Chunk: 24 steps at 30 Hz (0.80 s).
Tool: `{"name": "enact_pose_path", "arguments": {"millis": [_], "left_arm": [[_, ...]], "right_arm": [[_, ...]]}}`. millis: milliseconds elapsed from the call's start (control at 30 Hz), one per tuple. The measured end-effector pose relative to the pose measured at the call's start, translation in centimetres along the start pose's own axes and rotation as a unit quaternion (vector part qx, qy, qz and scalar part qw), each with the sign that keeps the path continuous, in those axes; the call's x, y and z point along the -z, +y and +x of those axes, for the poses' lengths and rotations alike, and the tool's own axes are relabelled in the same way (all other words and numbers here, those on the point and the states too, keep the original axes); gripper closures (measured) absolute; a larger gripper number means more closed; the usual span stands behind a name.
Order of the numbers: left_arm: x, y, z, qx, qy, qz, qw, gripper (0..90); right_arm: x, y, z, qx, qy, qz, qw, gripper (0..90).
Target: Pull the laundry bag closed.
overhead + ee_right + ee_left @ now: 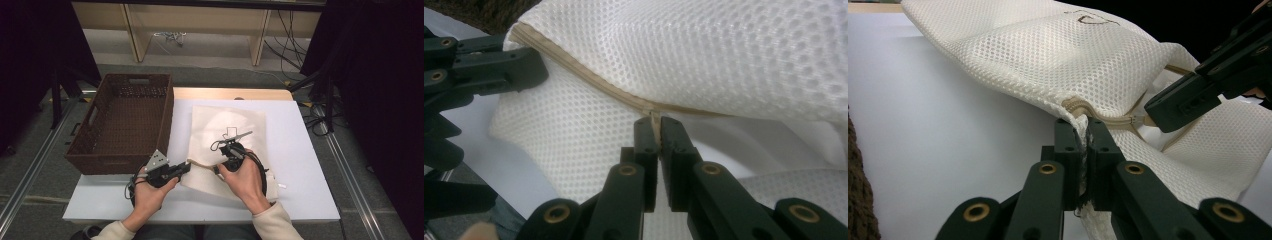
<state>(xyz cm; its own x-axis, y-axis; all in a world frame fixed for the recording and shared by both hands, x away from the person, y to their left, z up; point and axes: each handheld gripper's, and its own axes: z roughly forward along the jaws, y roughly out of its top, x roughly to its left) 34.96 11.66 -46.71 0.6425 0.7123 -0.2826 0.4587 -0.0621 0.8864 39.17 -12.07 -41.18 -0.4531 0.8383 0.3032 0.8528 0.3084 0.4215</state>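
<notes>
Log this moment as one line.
left gripper: shut on mesh bag corner by zipper | right gripper: shut on zipper pull | bag: on table | basket: left of bag

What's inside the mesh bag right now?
Through the mesh bag only a dark outline mark shows, and whether it is printed or inside is unclear. The weave hides the interior. Left gripper and right gripper pinch its zipper edge.

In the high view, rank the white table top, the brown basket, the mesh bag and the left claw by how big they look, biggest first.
1. White table top
2. Brown basket
3. Mesh bag, looks a bit smaller than the basket, though hands cover part of it
4. Left claw, shut on the bag's edge
</notes>
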Motion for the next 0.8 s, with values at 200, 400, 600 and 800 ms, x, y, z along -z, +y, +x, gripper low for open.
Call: {"name": "enact_pose_path", "arguments": {"millis": [200, 400, 600, 800], "left_arm": [[-0.07, -0.15, -0.11, -0.001, 0.002, 0.002, 1.0, 85.4], [-0.05, -0.23, -0.08, 0.0, 0.001, 0.005, 1.0, 85.4], [0.0, -0.28, -0.12, 0.004, 0.001, 0.004, 1.0, 85.4], [-0.02, -0.36, -0.38, 0.008, -0.001, 0.001, 1.0, 85.4]], "right_arm": [[0.2, -0.18, -0.21, 0.0, 0.006, -0.005, 1.0, 87.4], [0.16, -0.28, -0.34, 0.002, 0.002, -0.003, 1.0, 87.4], [0.08, -0.35, -0.16, -0.004, -0.01, 0.004, 0.9999, 87.4], [0.03, -0.54, -0.2, -0.002, -0.017, 0.011, 0.9998, 87.5]]}}
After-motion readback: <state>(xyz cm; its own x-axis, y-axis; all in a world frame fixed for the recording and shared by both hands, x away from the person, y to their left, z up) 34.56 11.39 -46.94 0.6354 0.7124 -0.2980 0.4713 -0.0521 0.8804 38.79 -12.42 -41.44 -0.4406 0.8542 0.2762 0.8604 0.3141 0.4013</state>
